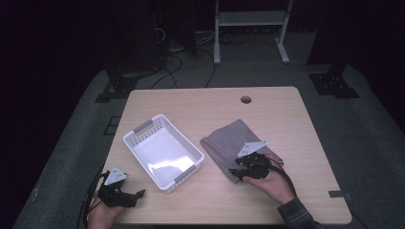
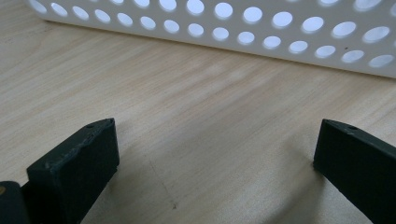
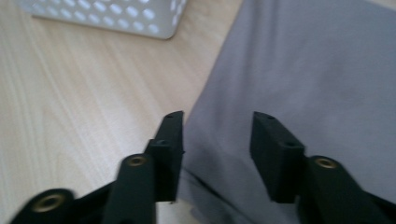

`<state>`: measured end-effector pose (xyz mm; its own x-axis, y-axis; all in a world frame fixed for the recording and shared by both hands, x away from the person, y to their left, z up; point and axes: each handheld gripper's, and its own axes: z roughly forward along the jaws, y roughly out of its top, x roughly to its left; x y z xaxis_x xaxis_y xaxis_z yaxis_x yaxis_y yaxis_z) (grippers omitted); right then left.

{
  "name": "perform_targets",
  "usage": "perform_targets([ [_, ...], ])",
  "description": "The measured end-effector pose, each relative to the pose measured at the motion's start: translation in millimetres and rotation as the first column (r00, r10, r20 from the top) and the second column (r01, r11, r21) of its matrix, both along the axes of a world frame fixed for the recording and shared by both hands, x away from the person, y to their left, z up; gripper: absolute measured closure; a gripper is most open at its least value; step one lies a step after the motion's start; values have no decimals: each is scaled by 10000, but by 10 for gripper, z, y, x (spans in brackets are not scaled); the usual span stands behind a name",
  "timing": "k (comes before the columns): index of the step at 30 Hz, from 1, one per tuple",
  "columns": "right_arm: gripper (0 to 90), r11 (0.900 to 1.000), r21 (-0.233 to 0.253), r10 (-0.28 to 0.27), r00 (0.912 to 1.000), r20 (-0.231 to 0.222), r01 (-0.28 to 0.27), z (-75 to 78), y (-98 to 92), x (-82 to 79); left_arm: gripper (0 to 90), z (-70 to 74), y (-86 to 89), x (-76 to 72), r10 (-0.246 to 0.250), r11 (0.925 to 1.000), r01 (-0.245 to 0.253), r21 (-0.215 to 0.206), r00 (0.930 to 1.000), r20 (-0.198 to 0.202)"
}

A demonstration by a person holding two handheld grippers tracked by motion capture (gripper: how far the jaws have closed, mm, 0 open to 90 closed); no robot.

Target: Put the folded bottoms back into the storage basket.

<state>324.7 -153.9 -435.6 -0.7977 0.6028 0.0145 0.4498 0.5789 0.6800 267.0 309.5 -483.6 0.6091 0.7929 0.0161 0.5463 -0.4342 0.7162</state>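
A folded grey cloth (image 1: 230, 143) lies on the wooden table right of centre. My right gripper (image 1: 240, 174) hovers over the cloth's near edge, jaws apart with grey cloth (image 3: 299, 70) between and beyond them, nothing gripped. A white perforated basket (image 1: 163, 151) stands left of centre, empty inside. My left gripper (image 1: 139, 195) rests near the table's front left corner, open, pointing at the basket's wall (image 2: 261, 32) with bare wood between its jaws.
The table (image 1: 286, 114) has a round cable hole (image 1: 246, 99) near its far edge. A strip of tape (image 1: 336, 194) sits at the front right edge. Stands and cables crowd the dark floor behind.
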Motion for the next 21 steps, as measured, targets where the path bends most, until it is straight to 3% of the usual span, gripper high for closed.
perform_targets([
  [3,400,9995,44,-316,9994,105,315,34,-38,41,0,0,0,2,7,10000,-7,0,10000,1],
  [4,321,9969,95,-780,9967,212,778,66,-73,84,0,-1,-1,5,3,10000,-3,-6,10000,-1],
  [6,280,9953,64,-972,9950,241,970,83,-91,109,0,0,-1,6,-2,10000,2,-4,10000,-8],
  [9,132,9861,16,-1659,9859,209,1659,133,-134,234,0,0,-1,7,-2,10000,2,-7,10000,-9],
  [12,100,9812,12,-1931,9808,263,1931,155,-146,307,0,0,0,9,-17,10000,17,15,10000,7],
  [15,25,9756,-55,-2194,9755,133,2195,154,-151,493,0,0,-1,11,-3,10000,3,15,10000,4],
  [21,18,9699,-219,-2429,9698,-202,2424,35,-123,739,0,2,0,10,-5,10000,5,28,10000,-21],
])
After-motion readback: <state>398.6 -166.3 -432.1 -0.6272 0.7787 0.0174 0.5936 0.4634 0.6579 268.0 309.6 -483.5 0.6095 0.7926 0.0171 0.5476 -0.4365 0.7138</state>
